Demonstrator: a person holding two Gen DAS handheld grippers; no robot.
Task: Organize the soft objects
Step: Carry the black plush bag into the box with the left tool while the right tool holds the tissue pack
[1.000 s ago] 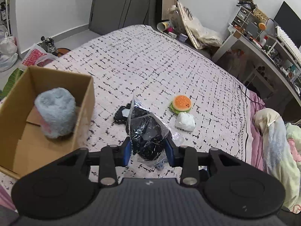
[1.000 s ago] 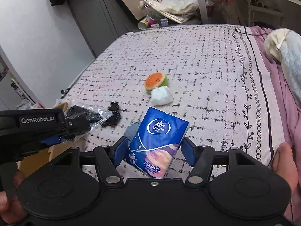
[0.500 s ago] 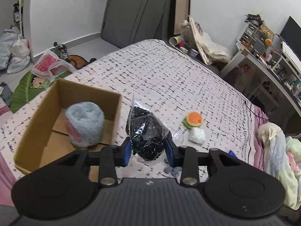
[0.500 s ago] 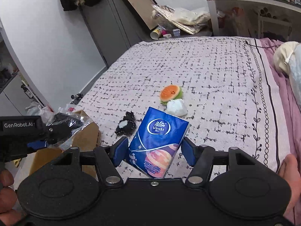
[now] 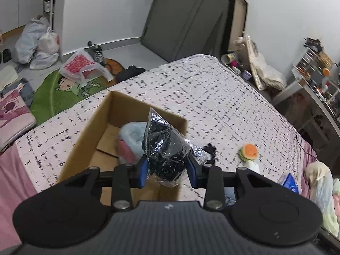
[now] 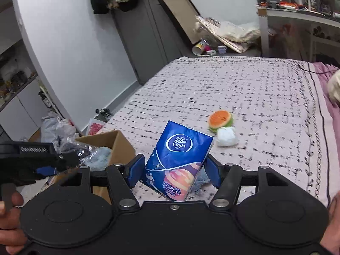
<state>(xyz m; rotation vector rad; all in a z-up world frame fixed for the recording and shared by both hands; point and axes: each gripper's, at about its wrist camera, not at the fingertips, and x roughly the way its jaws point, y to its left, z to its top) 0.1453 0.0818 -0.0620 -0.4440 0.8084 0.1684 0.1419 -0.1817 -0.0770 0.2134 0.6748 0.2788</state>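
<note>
Black gripper, blue pads

Black item in clear bag above cardboard box, blue tissue pack upright

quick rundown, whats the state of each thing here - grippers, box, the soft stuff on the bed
left gripper: jaws shut on the plastic bag of black items, held over the box
right gripper: jaws shut on the blue tissue pack, held upright above the bed
cardboard box: open, fluffy blue-and-pink item inside
burger toy: lying on the bed, white soft item beside it
small black item: lying on the bed
</note>
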